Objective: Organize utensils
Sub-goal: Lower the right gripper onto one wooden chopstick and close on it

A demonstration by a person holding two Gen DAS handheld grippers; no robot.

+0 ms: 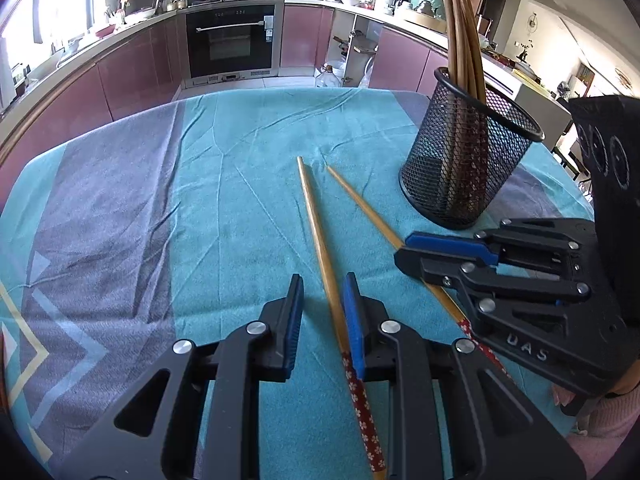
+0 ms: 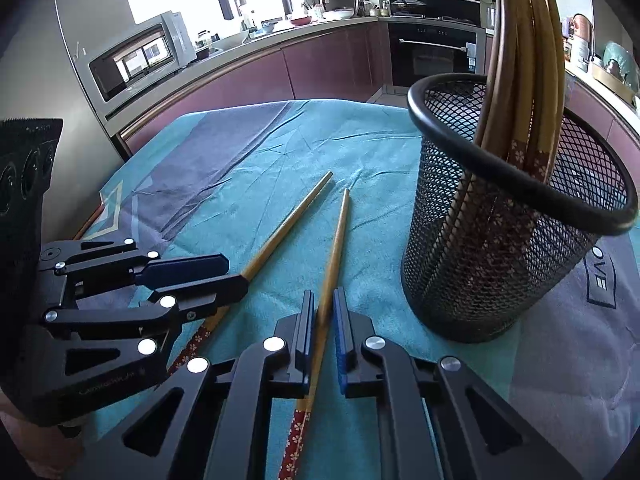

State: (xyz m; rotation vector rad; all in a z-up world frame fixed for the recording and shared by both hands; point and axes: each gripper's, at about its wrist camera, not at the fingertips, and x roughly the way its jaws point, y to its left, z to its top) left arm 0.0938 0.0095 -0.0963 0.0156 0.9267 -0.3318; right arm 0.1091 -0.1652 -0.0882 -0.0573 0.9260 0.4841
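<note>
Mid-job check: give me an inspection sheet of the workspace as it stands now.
Surface: teal and grey tablecloth, wrinkled, covering the table.
Job's things: two loose chopsticks lie on the cloth, left chopstick and right chopstick; the black mesh holder stands upright with several more chopsticks in it.
Clutter: nothing seen on the cloth.
Grippers: left tool is open, straddling the left chopstick, which lies against one pad. Right tool is shut on the right chopstick.
Cables: nothing seen.
Surroundings: kitchen with a built-in oven, purple cabinets and crowded counters.
</note>
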